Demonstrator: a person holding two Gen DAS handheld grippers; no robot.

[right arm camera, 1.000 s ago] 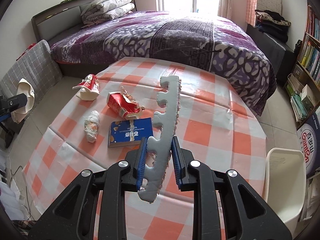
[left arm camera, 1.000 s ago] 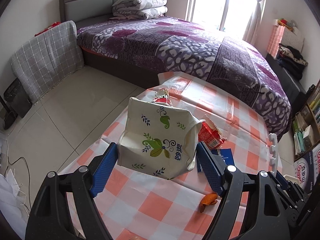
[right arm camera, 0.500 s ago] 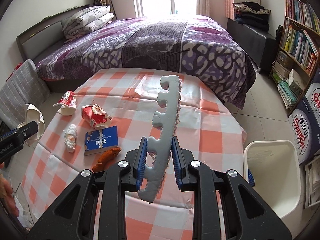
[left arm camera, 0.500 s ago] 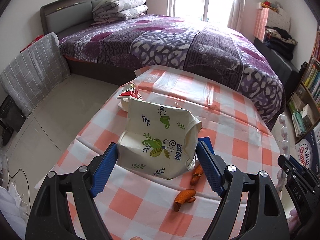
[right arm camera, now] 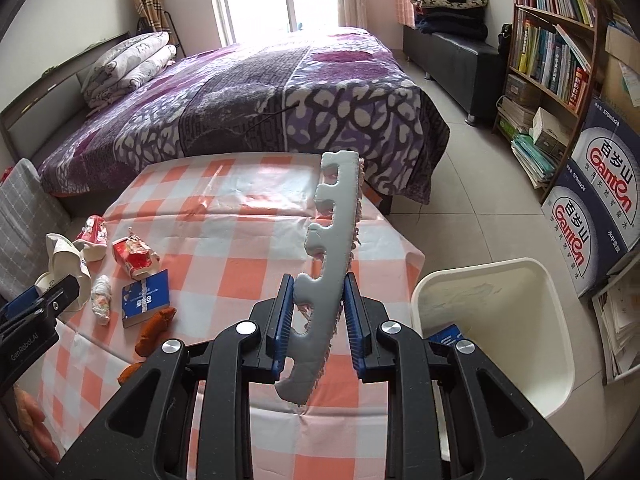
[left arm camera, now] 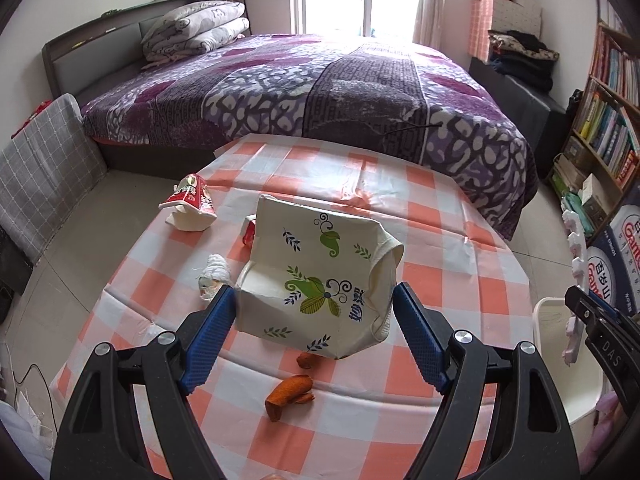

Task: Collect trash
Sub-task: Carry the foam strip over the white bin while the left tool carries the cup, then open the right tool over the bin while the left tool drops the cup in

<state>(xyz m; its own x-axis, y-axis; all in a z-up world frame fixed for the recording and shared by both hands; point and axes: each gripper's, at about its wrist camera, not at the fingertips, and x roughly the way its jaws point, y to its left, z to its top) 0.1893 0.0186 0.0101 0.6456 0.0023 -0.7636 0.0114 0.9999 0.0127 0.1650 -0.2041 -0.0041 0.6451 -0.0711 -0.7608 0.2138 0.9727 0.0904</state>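
My left gripper (left arm camera: 313,300) is shut wide on a cream paper bowl (left arm camera: 316,248) with green leaf prints, held above the checked table (left arm camera: 440,280). Over the table's right edge, my right gripper (right arm camera: 319,284) is shut on a grey notched foam strip (right arm camera: 336,216) that stands upright between the pads. A white bin (right arm camera: 492,280) stands on the floor just right of it. On the table lie a red-and-white cup (left arm camera: 190,204), a crushed red carton (right arm camera: 134,258), a crumpled tissue (left arm camera: 214,276), a blue booklet (right arm camera: 146,300) and orange peel (left arm camera: 290,394).
A purple-covered bed (left arm camera: 340,92) stands beyond the table. Bookshelves (right arm camera: 552,52) and water cartons (right arm camera: 592,208) line the right wall behind the bin. Tiled floor (left arm camera: 80,240) lies open to the table's left. A hand (right arm camera: 28,412) shows at the lower left.
Both grippers have shifted right along the table with their loads still held. The white bin has come into view and now sits close beside the right gripper.
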